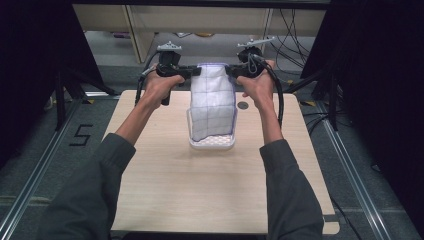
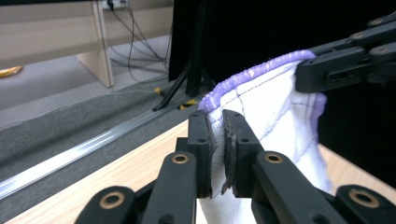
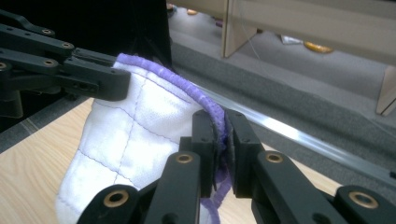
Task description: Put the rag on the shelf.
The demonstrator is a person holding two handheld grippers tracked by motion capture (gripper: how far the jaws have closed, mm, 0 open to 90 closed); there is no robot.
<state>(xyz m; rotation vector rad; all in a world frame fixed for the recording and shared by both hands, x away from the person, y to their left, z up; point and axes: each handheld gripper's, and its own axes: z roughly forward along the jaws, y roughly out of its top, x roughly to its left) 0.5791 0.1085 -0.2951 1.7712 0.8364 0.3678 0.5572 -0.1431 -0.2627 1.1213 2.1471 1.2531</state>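
While held aloft: one cloth (image 1: pixel 214 100), two grippers.

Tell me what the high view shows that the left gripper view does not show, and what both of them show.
The high view alone gives the person's hands, sleeves and the white tray under the cloth's lower end. The left gripper view alone gives a close look at the left gripper pinching the cloth's edge between its pads. Both give the white quilted cloth with purple trim, the right gripper on its other corner, and the wooden table.

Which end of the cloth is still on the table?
The near end of the cloth, resting on the white tray. The far end hangs in the air, pinched between the left gripper and right gripper.
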